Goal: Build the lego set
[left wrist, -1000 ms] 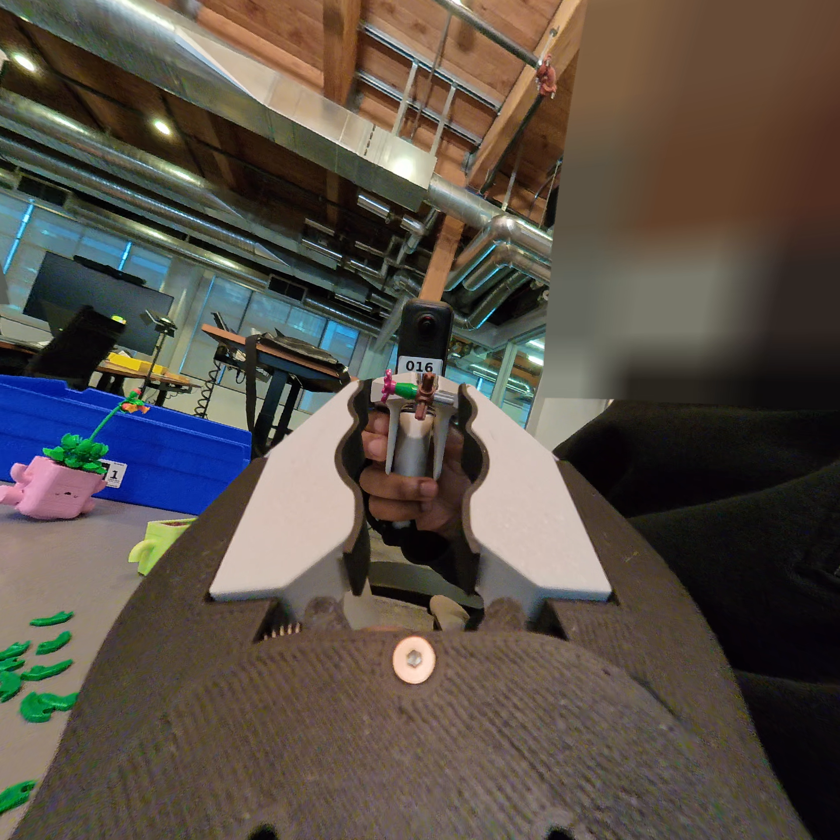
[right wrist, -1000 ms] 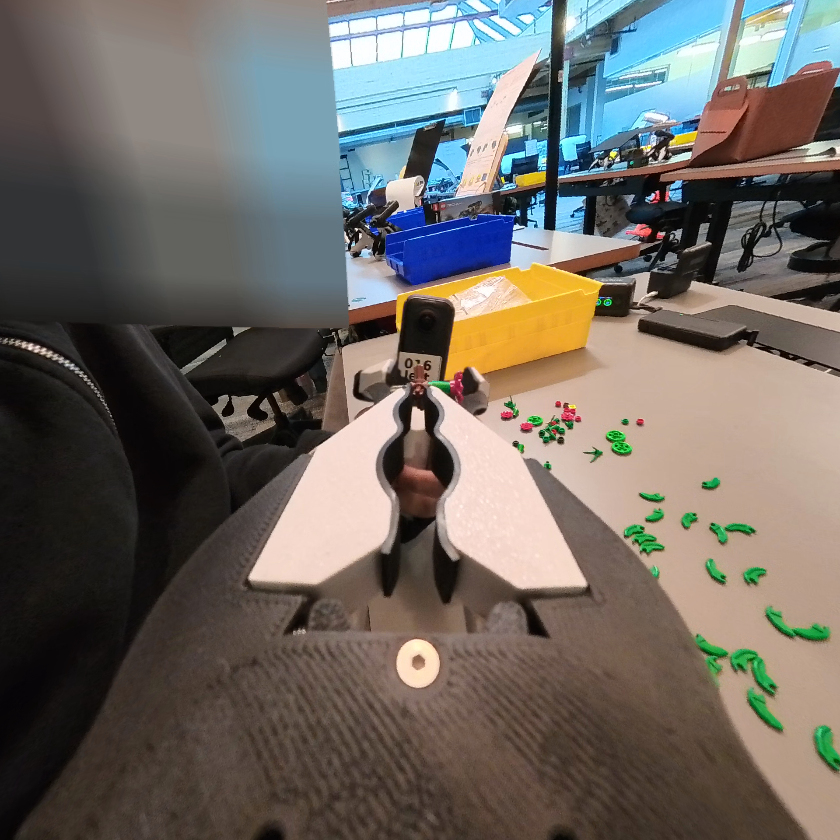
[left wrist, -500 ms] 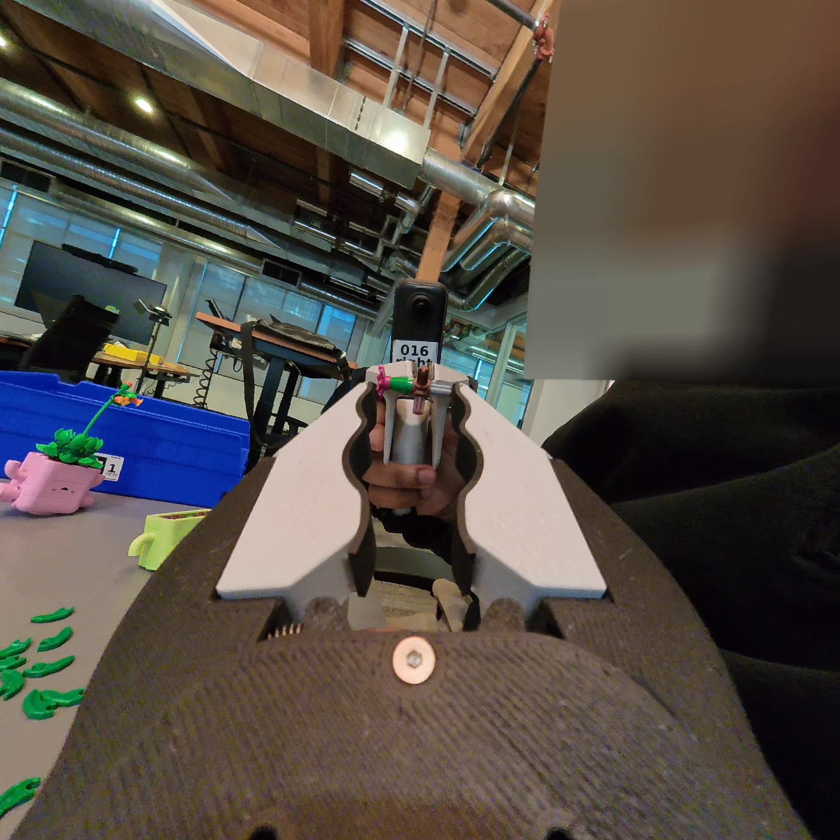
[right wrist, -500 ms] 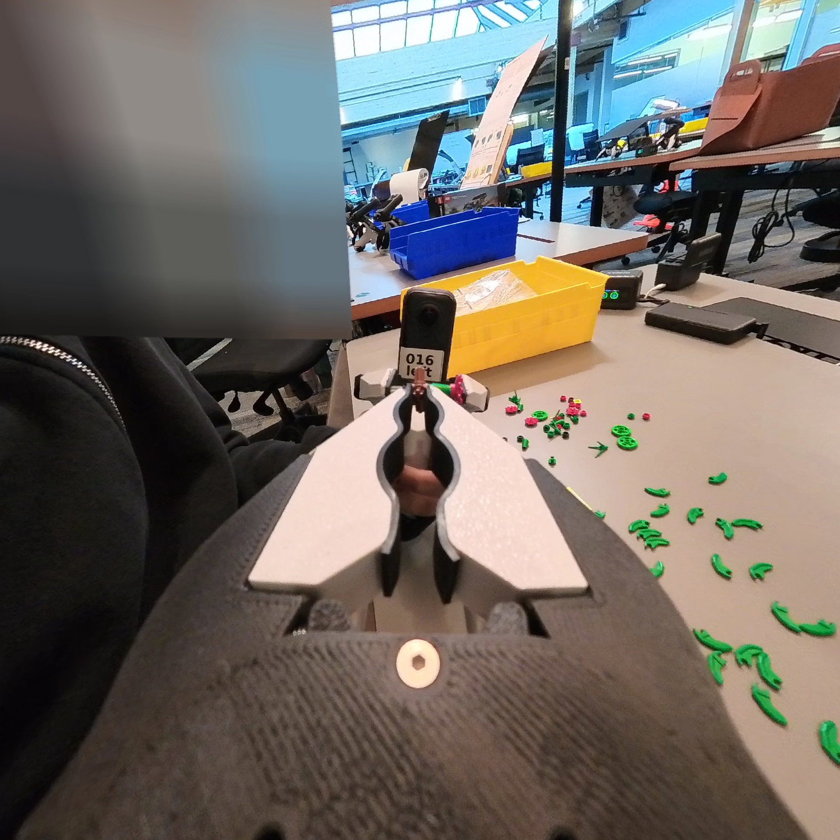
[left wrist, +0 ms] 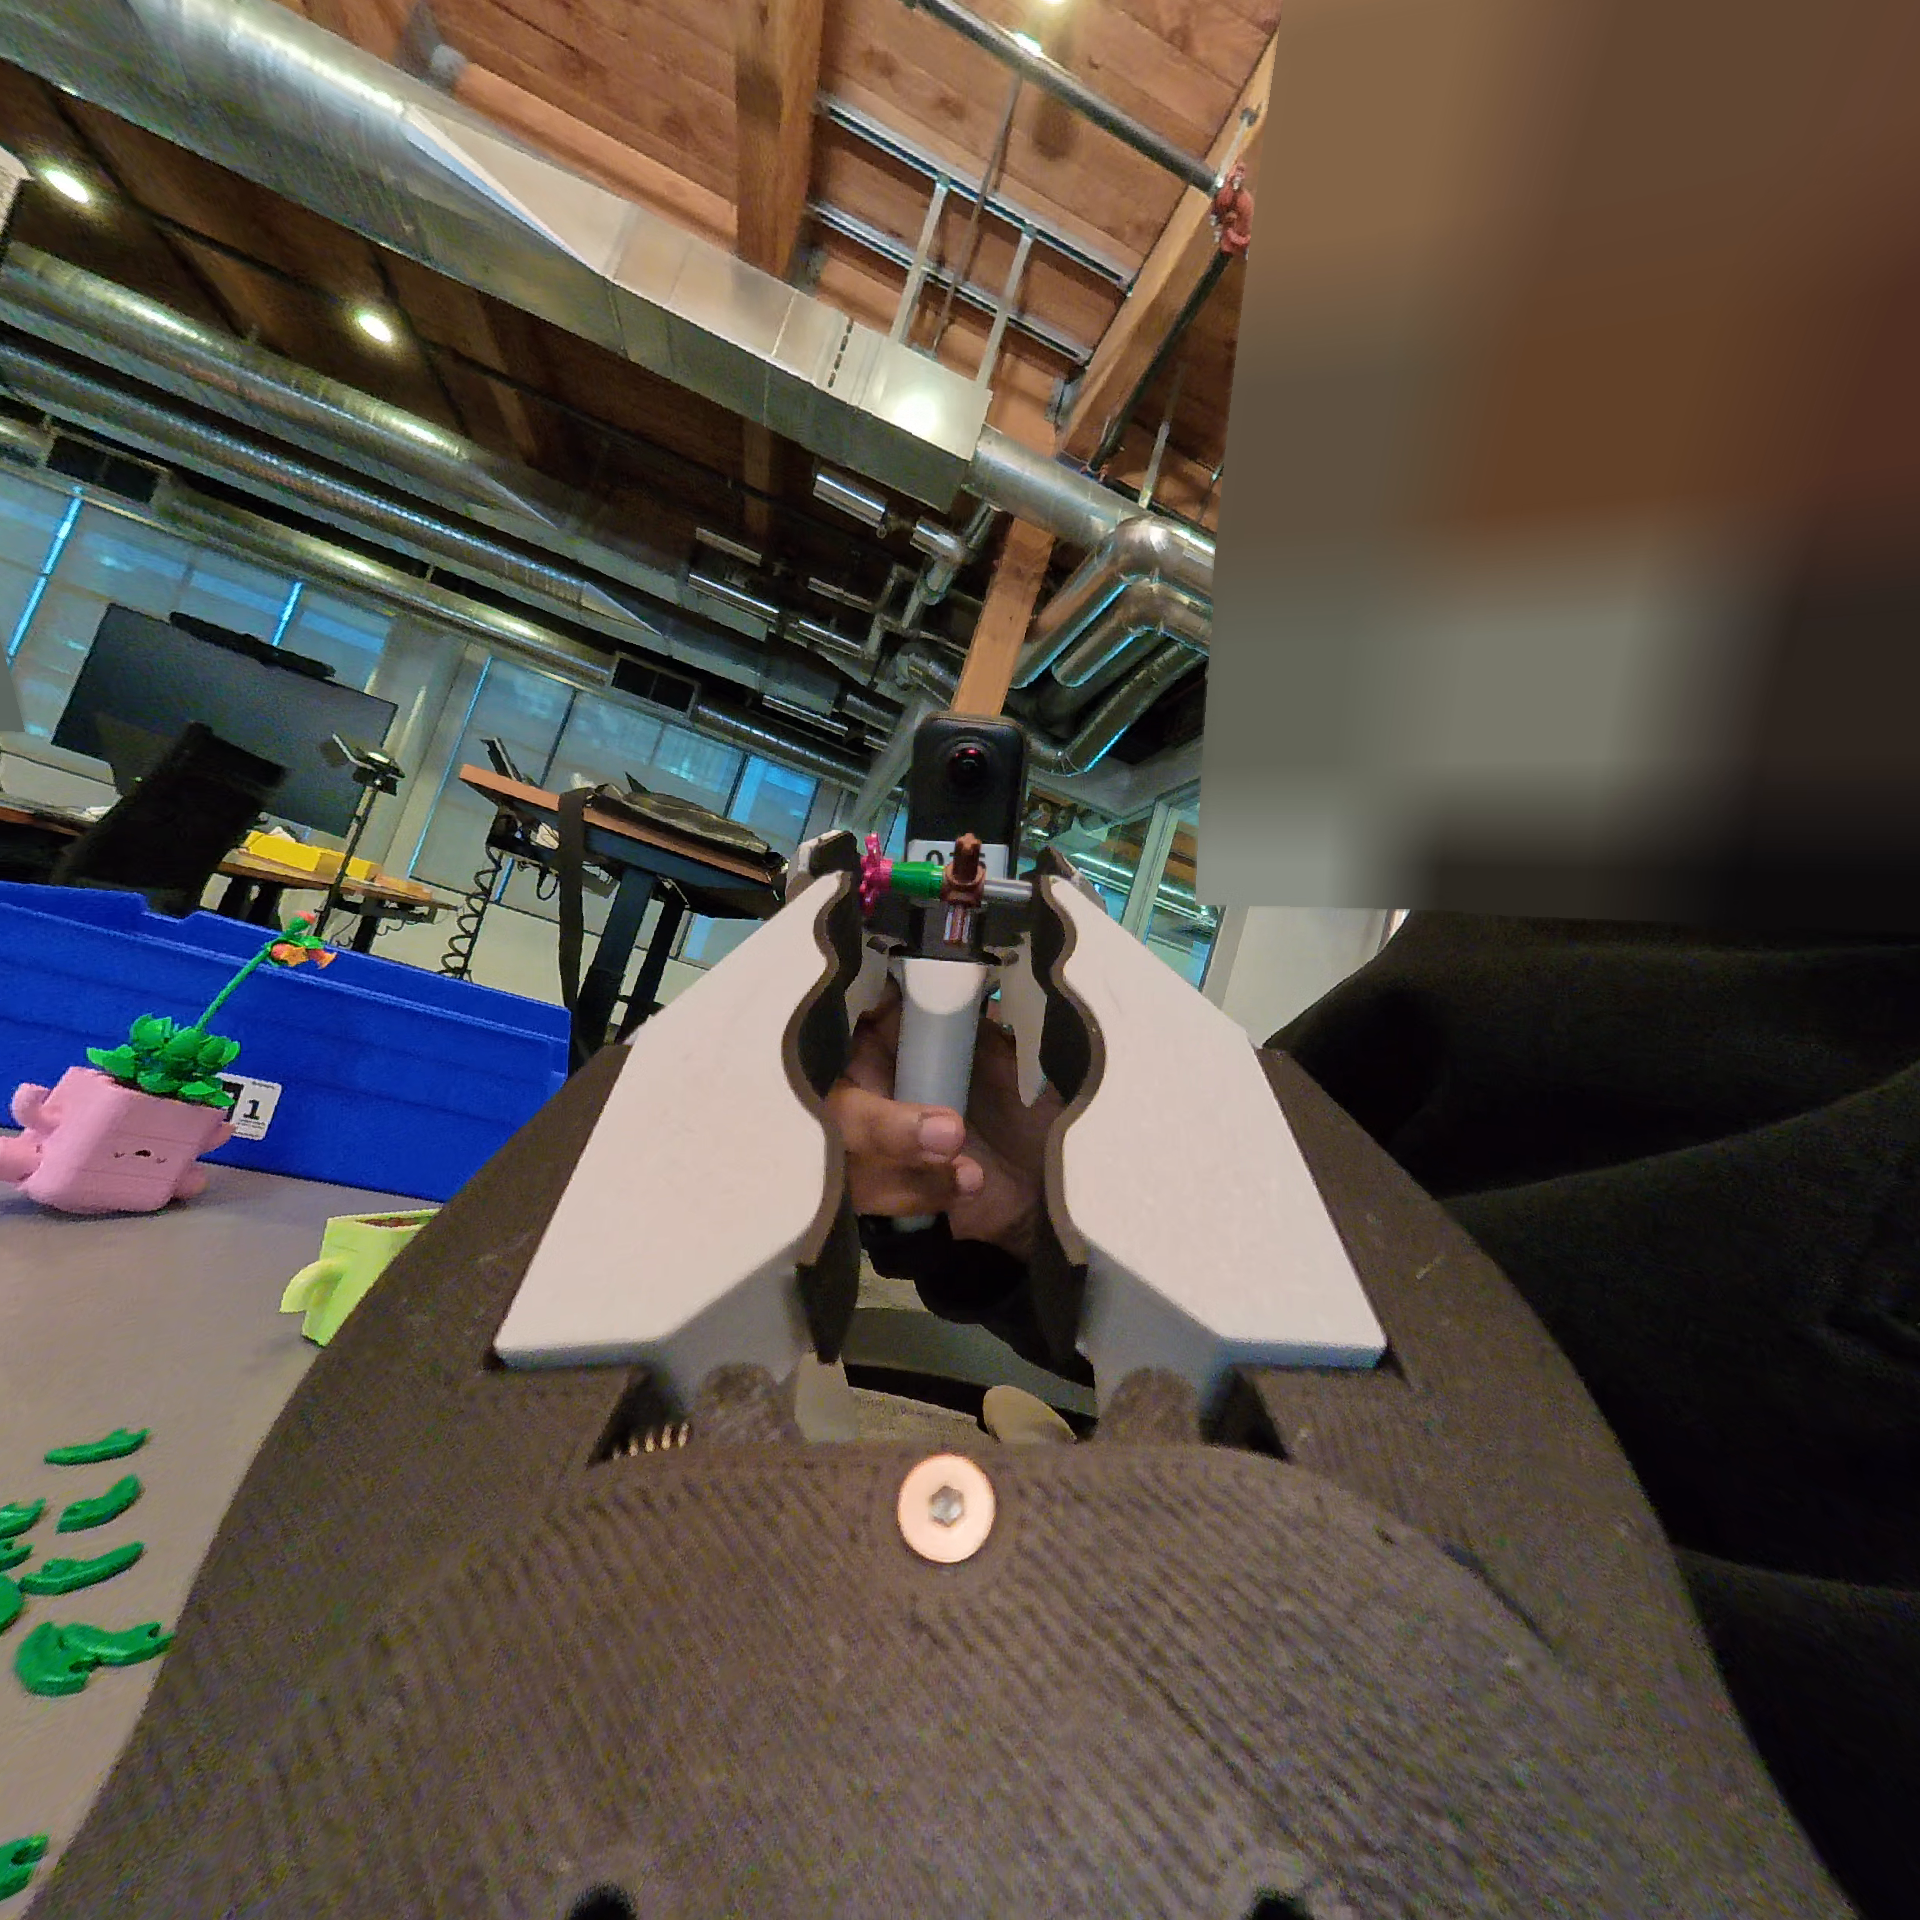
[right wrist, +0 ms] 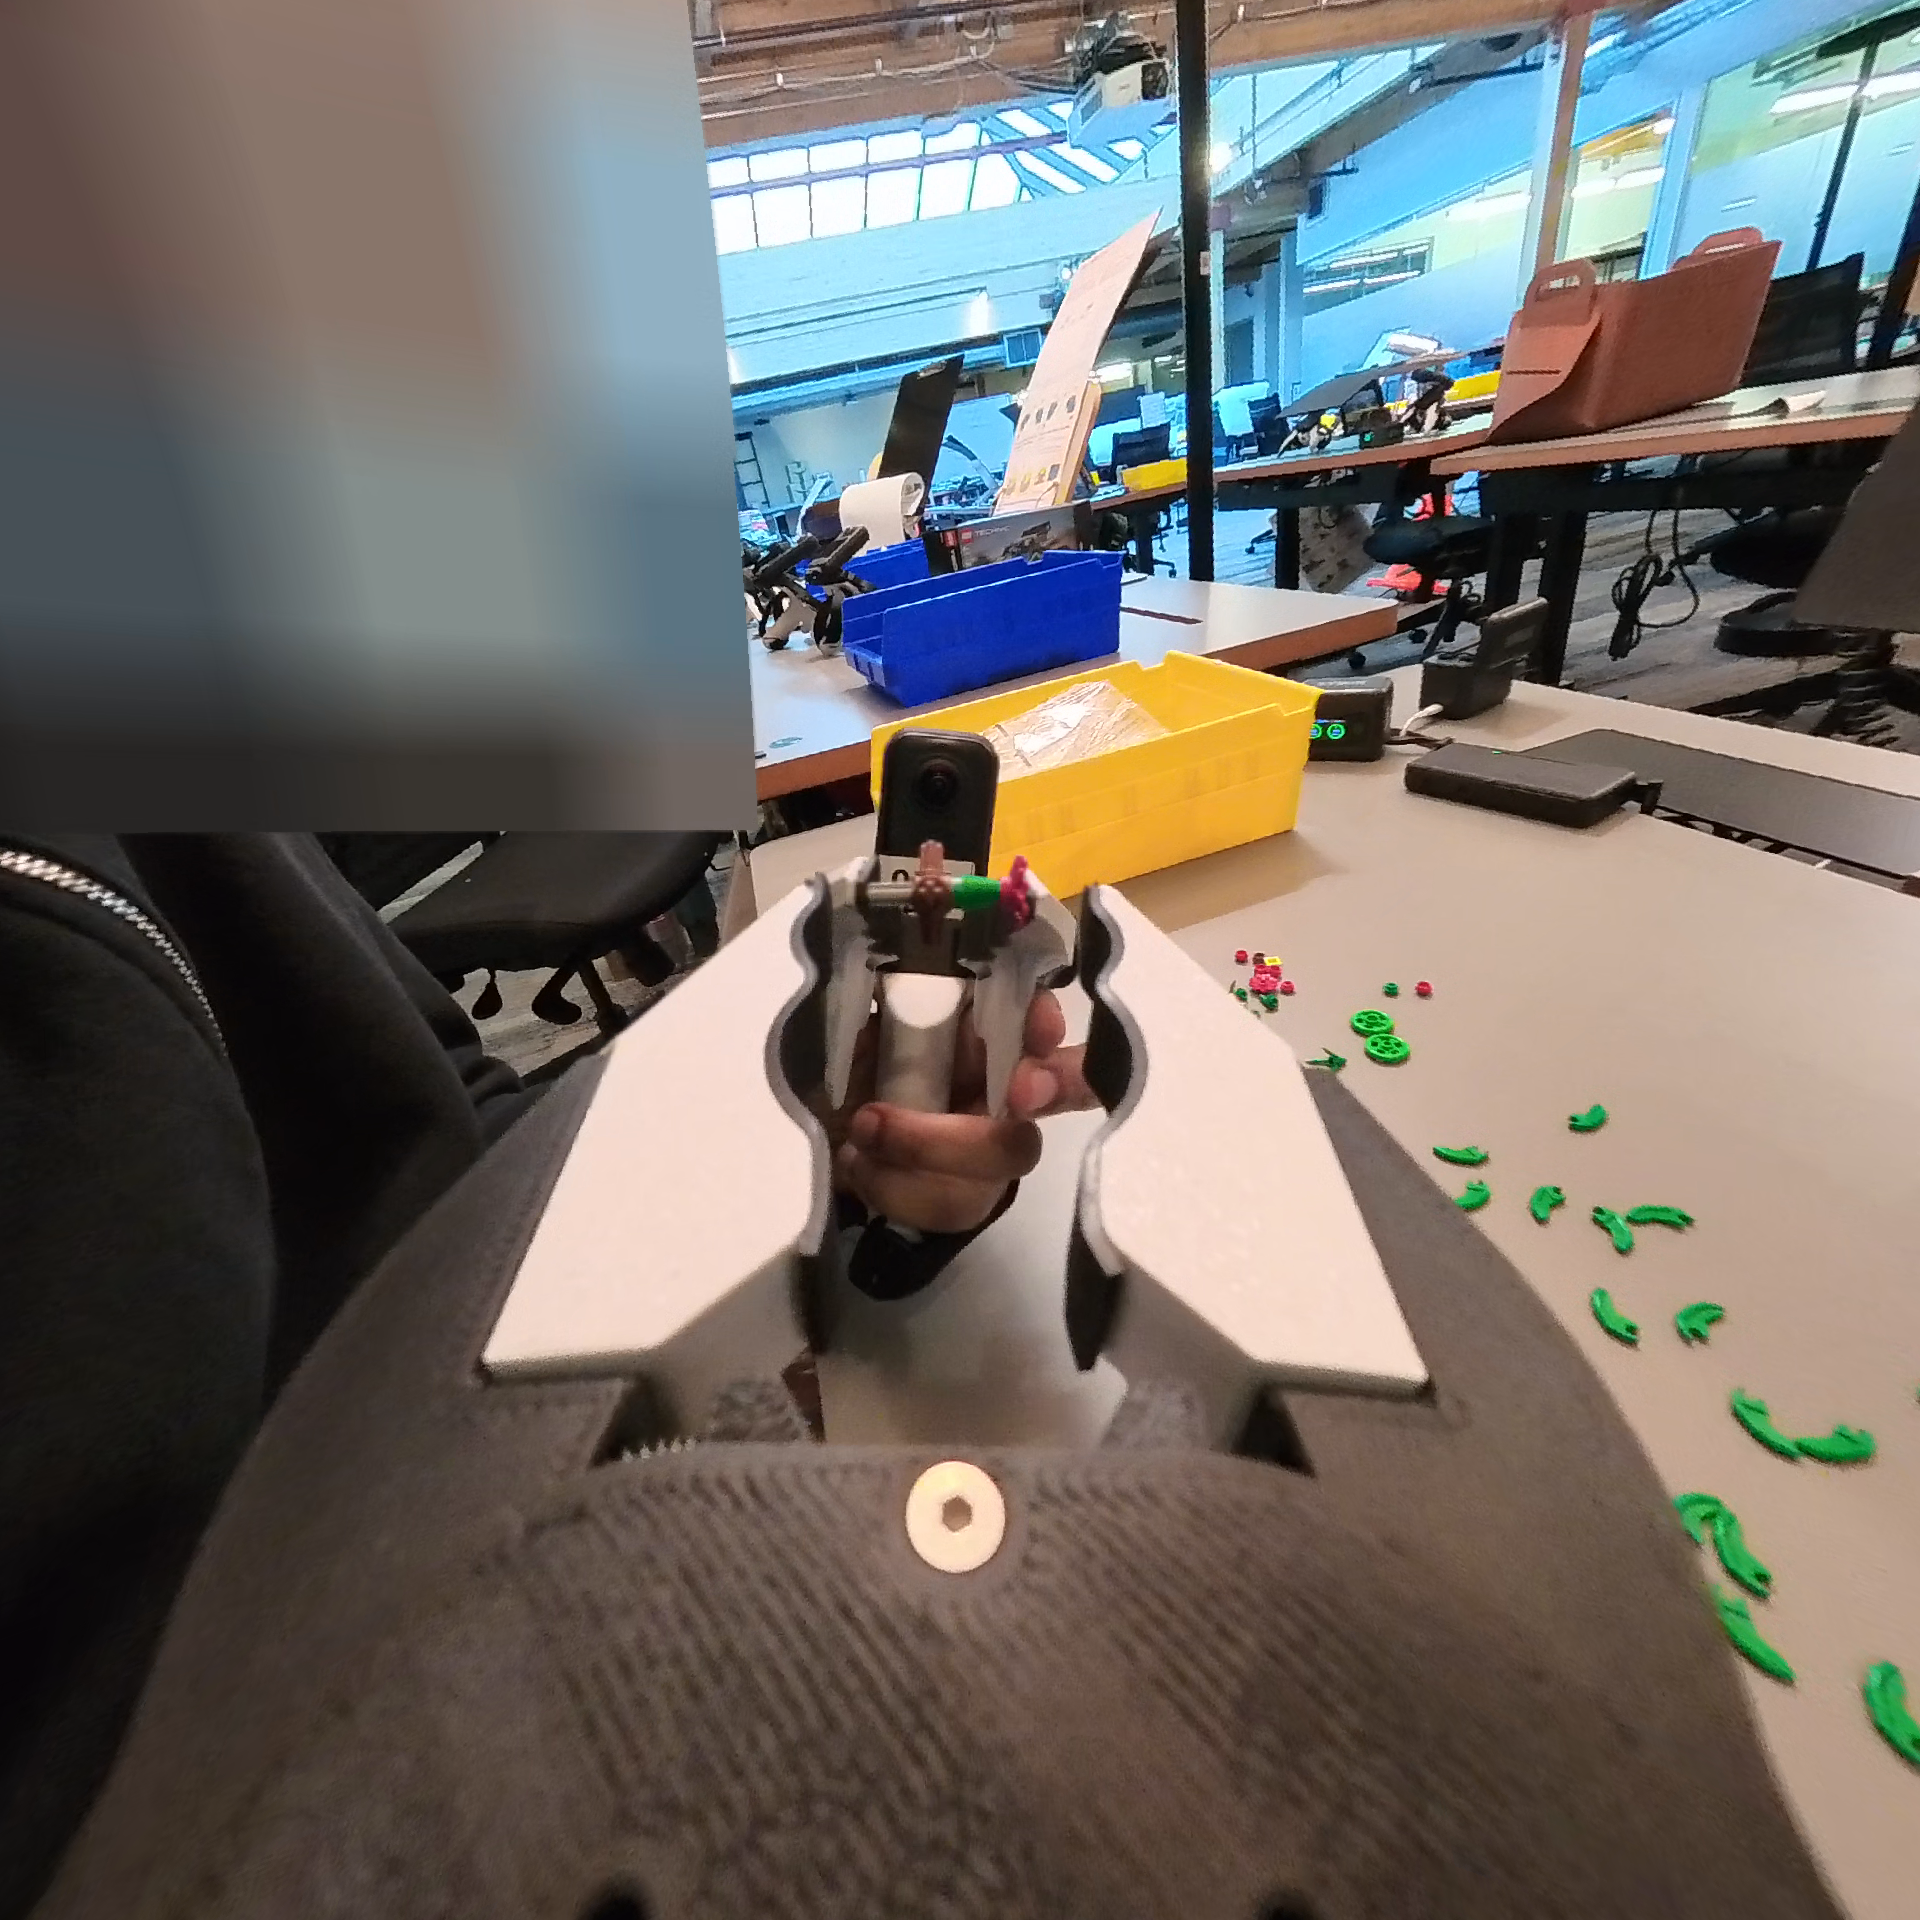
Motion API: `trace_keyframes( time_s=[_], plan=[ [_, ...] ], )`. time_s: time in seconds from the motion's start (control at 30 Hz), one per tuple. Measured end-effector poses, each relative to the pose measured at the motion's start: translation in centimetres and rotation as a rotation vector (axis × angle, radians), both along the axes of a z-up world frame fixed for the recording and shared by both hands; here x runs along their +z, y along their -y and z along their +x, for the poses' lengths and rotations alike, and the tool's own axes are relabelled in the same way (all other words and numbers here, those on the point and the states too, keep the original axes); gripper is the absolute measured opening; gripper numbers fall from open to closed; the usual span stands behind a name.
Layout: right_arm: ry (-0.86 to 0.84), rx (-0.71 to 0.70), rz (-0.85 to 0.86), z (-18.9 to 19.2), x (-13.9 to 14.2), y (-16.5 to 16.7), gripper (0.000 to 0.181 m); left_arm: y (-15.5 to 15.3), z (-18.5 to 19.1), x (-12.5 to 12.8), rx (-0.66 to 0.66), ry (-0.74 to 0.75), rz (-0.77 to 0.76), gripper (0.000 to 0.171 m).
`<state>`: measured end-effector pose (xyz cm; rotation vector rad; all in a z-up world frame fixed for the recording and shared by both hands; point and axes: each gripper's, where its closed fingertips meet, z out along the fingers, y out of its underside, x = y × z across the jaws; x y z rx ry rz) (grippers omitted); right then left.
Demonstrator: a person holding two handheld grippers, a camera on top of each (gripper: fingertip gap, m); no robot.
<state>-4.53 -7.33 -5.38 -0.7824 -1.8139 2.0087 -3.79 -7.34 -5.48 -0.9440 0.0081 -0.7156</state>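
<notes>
In the left wrist view, a finished pink brick pot topped with green leaves (left wrist: 109, 1138) stands at nine o'clock on the grey table (left wrist: 156, 1340), in front of a blue plastic bin (left wrist: 395, 1049). A lime-green brick pot (left wrist: 353, 1262) sits just right of it. Loose curved green leaf pieces (left wrist: 83, 1652) lie at about eight o'clock.

At centre, near twelve o'clock of the fingers, the left gripper (left wrist: 940, 899) is clenched on the task's thing. This is a short stem of pink flower, green sleeve, small brown clip and grey bar (left wrist: 930, 883), held lengthwise between the tips and well above the table.

The change is on the other side. Half a second ago the right gripper (right wrist: 954, 899) was pinched on the brown clip; now it has released, with its fingers spread wide to either side of the stem and touching nothing. That suggests the clip is judged seated and the stem has been handed wholly to the left (whether it is pressed fully home cannot be told at this size).

Further right, a yellow plastic bin (right wrist: 1143, 790) sits at one o'clock. More green leaf pieces (right wrist: 1621, 1216) are scattered at three o'clock, probably the next parts to collect.
</notes>
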Motion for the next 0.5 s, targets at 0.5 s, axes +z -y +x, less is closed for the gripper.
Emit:
trace_keyframes(
  time_s=[0.5],
  plan=[
    [-0.046,-0.004,0.081,0.40,-0.30,0.53,0.035,-0.24,0.32,-0.22,-0.018,-0.009,-0.019,0.030]
  ],
)
